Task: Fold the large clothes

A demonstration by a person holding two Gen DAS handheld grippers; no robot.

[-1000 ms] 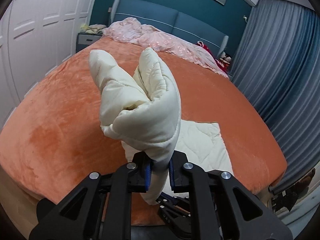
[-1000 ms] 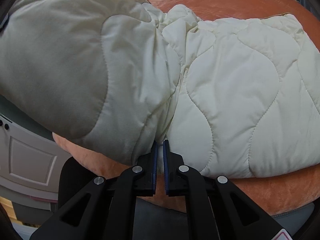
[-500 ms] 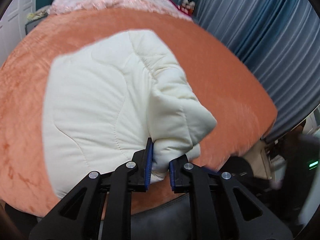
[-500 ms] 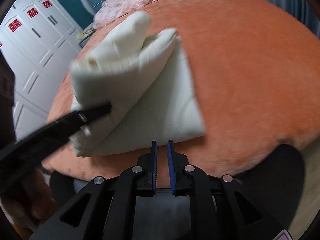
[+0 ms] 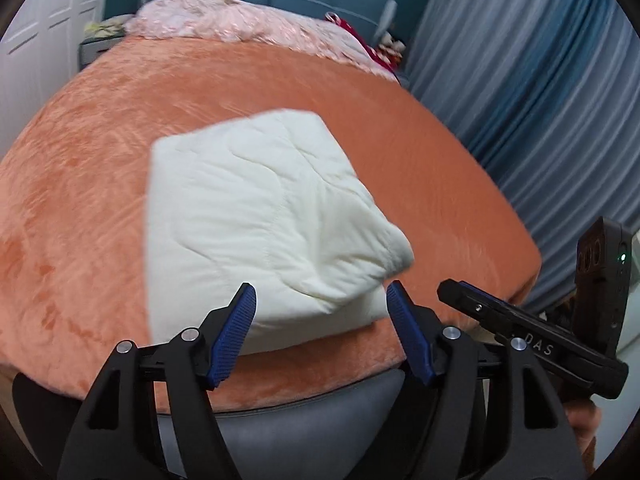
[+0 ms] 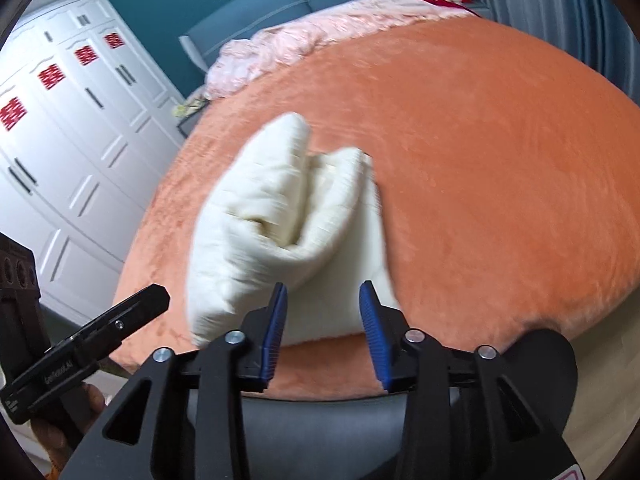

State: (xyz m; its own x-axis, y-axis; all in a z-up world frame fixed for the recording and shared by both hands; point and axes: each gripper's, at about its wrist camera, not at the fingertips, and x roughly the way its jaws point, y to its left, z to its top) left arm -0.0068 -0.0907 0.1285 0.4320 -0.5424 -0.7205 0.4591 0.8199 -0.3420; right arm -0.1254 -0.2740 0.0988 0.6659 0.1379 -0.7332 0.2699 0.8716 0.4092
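Since the earlier frame the left gripper (image 5: 322,336) has let go of the cream quilted garment (image 5: 260,216); its jaws now stand spread, nothing between them. Right gripper (image 6: 323,328) jaws also spread, up from nearly closed. Garment lies folded and bunched on the orange bedspread (image 5: 420,160) near the bed's foot edge. Pink bedding (image 5: 240,24) is heaped at the headboard end. No containers in view.
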